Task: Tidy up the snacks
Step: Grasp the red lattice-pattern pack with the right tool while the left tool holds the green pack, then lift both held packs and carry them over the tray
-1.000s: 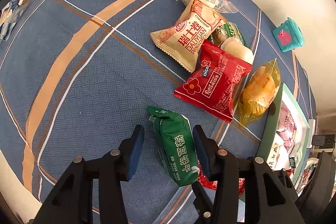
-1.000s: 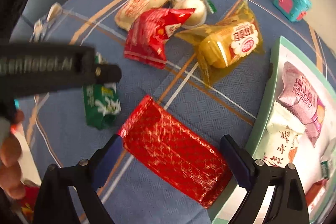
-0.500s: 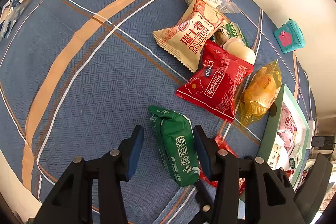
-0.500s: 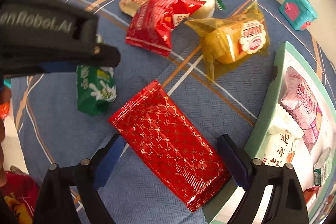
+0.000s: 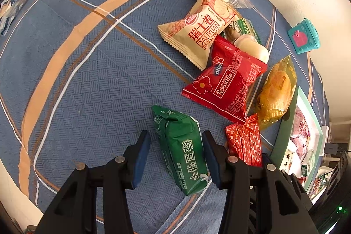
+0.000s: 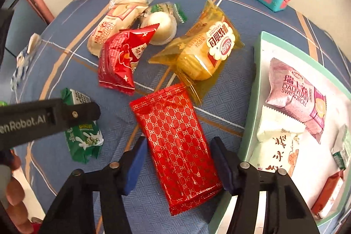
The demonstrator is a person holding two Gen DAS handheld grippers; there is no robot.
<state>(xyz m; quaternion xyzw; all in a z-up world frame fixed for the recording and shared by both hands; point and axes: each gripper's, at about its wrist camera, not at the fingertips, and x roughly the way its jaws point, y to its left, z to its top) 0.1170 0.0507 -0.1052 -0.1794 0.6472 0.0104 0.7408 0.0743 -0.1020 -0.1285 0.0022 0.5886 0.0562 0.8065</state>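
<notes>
The left gripper (image 5: 176,156) has its two blue pads wide apart, one on each side of the green mung bean biscuit pack (image 5: 183,151). The pack lies flat on the blue checked cloth of the bench (image 5: 87,80). I cannot tell if the pads touch it yet. The right gripper (image 6: 177,165) is also spread apart, with the shiny red patterned pack (image 6: 177,144) lying between its pads, just beside the green-rimmed tray (image 6: 255,89).

What could go wrong? The red pack is flat, wide and slippery. I think it could bend or slide out when the pads squeeze it. Its far end sits close to the yellow bread bag (image 6: 204,56), so a lift may drag that bag along. The near end is close to the tray wall, and the right pad could bump it. The green pack is puffy and lies a bit crooked between the pads, so it might twist when pinched. The two grippers are also close together and could knock each other.

Compared with a second ago, the right gripper has moved forward, so the red pack now reaches deeper between its pads and looks more lined up. The left gripper has hardly moved
</notes>
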